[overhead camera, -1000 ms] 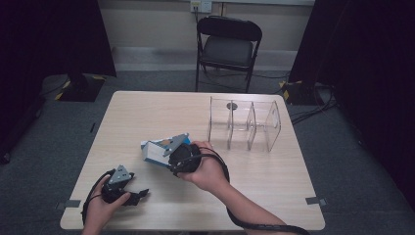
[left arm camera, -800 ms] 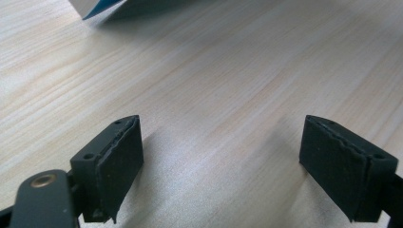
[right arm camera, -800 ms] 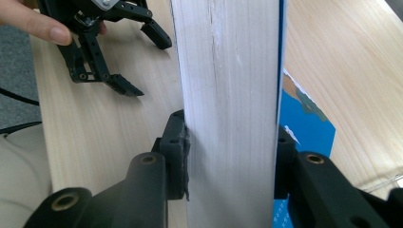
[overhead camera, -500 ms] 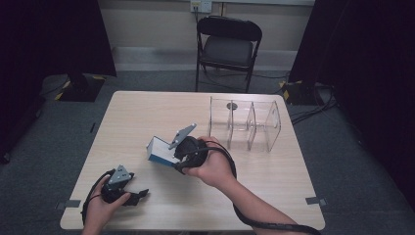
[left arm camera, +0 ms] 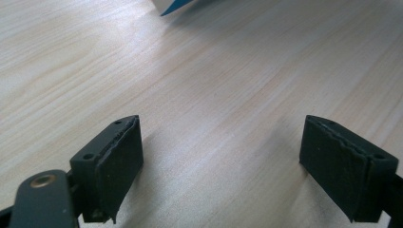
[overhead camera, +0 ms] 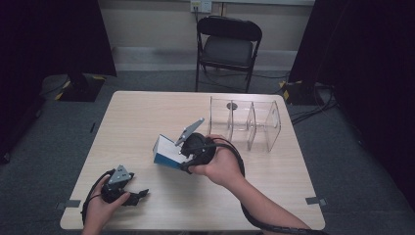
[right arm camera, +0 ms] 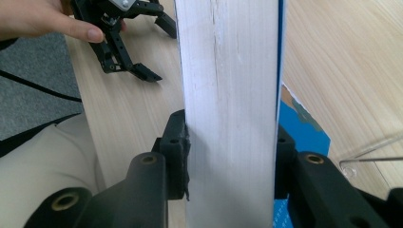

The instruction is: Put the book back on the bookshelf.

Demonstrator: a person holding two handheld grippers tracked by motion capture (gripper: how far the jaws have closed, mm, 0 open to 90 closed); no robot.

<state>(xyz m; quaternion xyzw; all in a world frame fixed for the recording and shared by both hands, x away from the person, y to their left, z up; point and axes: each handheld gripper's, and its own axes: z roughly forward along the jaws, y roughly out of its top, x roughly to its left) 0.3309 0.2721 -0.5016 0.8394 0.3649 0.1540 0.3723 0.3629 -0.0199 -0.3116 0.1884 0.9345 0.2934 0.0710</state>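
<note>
A person's right gripper, at the centre of the high view, has its two black jaws pressed against the opposite faces of a thick book with a blue cover and white page edges, and holds it lifted off the table. In the right gripper view the book runs up the middle of the frame, page edges toward the camera, a black pad tight against each side and a strip of blue cover showing at the lower right. The right hand wraps the gripper's body just right of centre, its forearm entering from the bottom edge with a black cable looped around it. At the lower left of the high view the left gripper rests low on the light wooden tabletop in the left hand, well apart from the book; in the left gripper view its jaws stand wide apart with nothing but bare wood between them, and a blue corner of the book shows at the top edge. A clear plastic divider rack stands on the table to the upper right of the right gripper. Beyond the table's far edge, at top centre, is a black folding chair.
</note>
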